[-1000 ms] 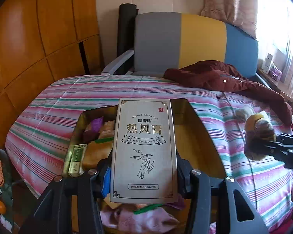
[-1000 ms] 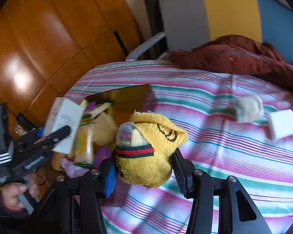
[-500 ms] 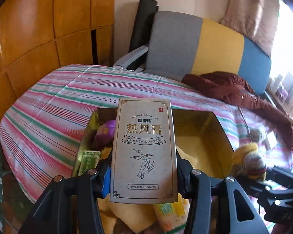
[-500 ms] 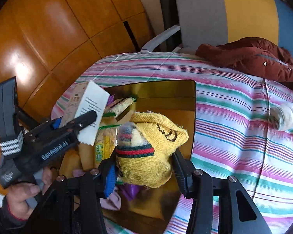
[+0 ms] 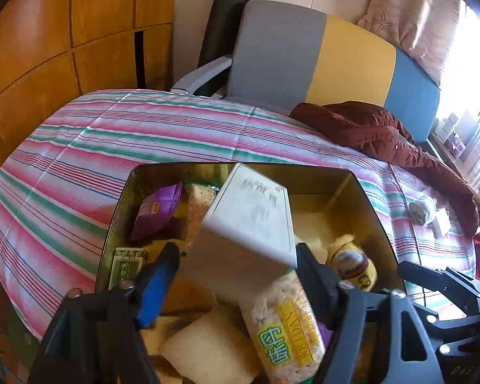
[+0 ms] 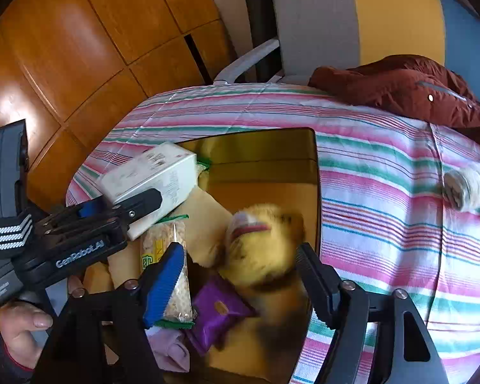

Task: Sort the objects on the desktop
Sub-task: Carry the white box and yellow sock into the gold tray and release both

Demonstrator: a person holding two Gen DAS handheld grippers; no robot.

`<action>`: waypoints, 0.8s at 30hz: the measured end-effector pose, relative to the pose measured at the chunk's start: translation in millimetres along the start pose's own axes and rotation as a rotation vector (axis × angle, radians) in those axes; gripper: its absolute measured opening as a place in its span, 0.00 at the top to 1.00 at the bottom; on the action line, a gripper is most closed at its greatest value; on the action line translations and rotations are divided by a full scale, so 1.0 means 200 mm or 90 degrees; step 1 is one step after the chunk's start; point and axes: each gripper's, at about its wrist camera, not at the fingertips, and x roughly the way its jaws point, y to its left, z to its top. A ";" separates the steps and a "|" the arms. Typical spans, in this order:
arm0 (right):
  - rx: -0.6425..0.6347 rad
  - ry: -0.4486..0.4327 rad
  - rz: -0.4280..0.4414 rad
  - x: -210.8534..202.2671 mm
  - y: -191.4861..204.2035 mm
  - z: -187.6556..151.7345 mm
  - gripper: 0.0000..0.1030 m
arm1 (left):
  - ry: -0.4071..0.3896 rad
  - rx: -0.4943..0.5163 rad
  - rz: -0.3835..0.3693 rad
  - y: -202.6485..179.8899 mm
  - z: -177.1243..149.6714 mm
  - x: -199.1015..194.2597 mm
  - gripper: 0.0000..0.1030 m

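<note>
Now both pairs of jaws have just been opening and stand spread, with nothing pressed between them. Between the fingers of the left gripper the white carton tips away, blurred and clear of the pads, over the gold tin. Between the fingers of the right gripper the yellow knitted sock is likewise loose and blurred, inside the same tin near its right wall. Under them the tin holds a purple packet, a long rice cracker packet with green characters, a small green box and pale wrapped snacks. The tin sits on a pink, green and white striped cloth. Farther right on the cloth lie a pale rolled sock and a white block, well apart from the tin. Behind, a dark red jacket is heaped against a grey, yellow and blue chair back, with wooden panels on the left.
</note>
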 end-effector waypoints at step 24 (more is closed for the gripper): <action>0.063 -0.051 -0.047 -0.28 -0.27 -0.14 0.11 | -0.077 0.072 0.008 -0.19 -0.14 -0.37 0.24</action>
